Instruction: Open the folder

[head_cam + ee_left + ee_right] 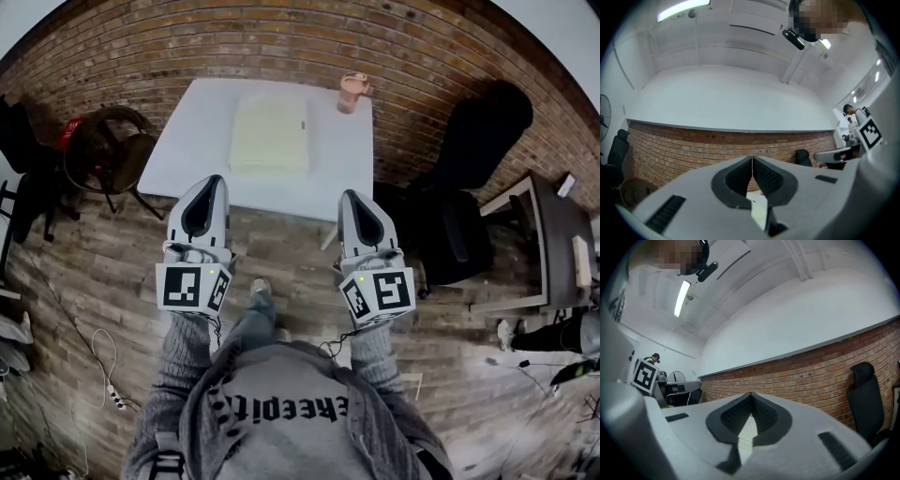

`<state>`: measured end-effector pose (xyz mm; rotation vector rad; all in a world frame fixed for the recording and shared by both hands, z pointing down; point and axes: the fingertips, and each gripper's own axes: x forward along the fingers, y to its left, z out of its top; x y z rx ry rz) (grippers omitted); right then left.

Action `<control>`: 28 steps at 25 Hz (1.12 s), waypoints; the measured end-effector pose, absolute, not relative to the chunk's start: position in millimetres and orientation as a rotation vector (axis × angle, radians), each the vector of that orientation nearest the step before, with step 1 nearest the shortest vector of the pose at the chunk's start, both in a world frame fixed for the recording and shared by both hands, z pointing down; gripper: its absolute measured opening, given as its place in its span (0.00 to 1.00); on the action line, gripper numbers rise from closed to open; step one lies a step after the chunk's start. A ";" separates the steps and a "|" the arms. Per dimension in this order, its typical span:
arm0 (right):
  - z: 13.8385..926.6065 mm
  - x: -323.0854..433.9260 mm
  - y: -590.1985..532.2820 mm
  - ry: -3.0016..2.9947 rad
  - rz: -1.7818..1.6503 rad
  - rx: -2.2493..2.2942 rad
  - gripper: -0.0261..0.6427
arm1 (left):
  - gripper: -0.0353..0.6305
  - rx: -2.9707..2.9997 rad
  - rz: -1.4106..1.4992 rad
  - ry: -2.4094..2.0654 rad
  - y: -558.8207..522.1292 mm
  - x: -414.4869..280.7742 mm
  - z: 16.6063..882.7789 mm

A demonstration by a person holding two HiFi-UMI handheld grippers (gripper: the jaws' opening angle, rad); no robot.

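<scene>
**Head view only**
- Table (187, 141): white, set against the brick wall.
- Folder (270, 134): pale yellow, closed, lying flat at the table's middle, towards its far edge.
- Cup (352, 92): pink, upright at the table's far right corner, apart from the folder. Its contents cannot be made out.
- Left claw (211, 183) and right claw (349, 195): side by side, short of the table's near edge, touching nothing.

**Gripper views only**
- Left claw (752, 159): jaws pressed together at the tips, nothing between them. A brick wall lies beyond.
- Right claw (750, 395): jaws likewise closed and empty.
- Office chair (865, 394): black, right of the table, also in the head view (469, 187).
- Ceiling light (682, 297): long strip, lit.
</scene>
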<state>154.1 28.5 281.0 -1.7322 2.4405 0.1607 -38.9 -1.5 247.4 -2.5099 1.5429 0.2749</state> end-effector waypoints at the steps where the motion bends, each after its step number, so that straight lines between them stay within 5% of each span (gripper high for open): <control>1: 282.4 156.0 21.7 2.439 0.157 -1.741 0.05 | 0.07 -2.515 0.273 1.540 -8.6 -37.1 249.7; 28: 322.4 139.7 -227.4 2.468 0.025 -1.828 0.05 | 0.07 -2.594 0.218 1.574 -252.9 -61.9 291.9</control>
